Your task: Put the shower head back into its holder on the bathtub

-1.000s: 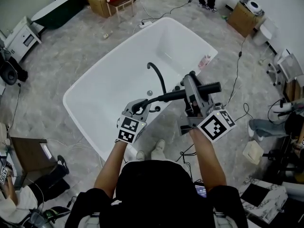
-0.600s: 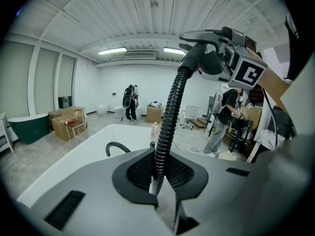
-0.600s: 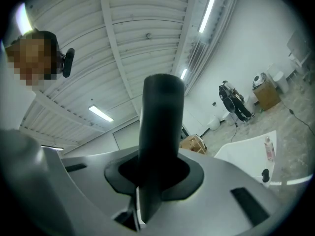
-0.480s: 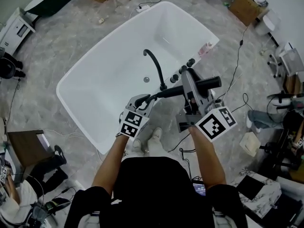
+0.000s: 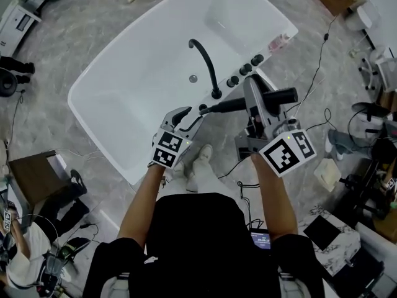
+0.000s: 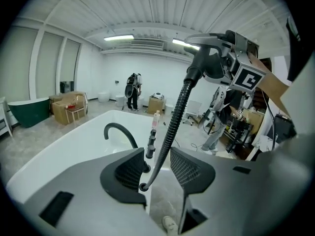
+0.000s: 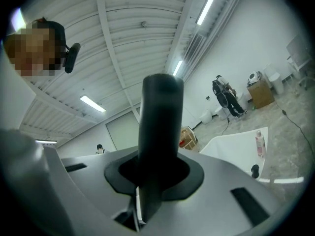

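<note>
So right now the shower head (image 5: 280, 96) is not on the tub at all. It's up in the air by the bathtub (image 5: 133, 144) edge that carries the taps, lying roughly level. The right gripper (image 5: 259, 102) has it clamped by the handle. In the right gripper view the black handle (image 7: 160, 117) fills the gap, and both jaws of the right gripper (image 7: 155, 173) press on it from either side.

The left gripper (image 5: 186, 118) is a different story. Its jaws have just been opening and now stand wide. The black ribbed hose (image 6: 173, 124) runs up between them, with a gap to each pad (image 6: 189, 167), so nothing is actually gripped there. In that same view the hose climbs from a small black ring on the tub's near rim up to the shower head (image 6: 209, 55) at top right. From the head view the hose (image 5: 224, 106) goes from the rim beside the left gripper across to the right gripper.

The curved black spout (image 5: 206, 64) stands on that same edge, with the black knobs (image 5: 247, 69) lined up just past it. A pink bottle (image 5: 279, 42) sits further along near the far corner. The person's shoes (image 5: 195, 171) are on the floor just outside the near rim.
</note>
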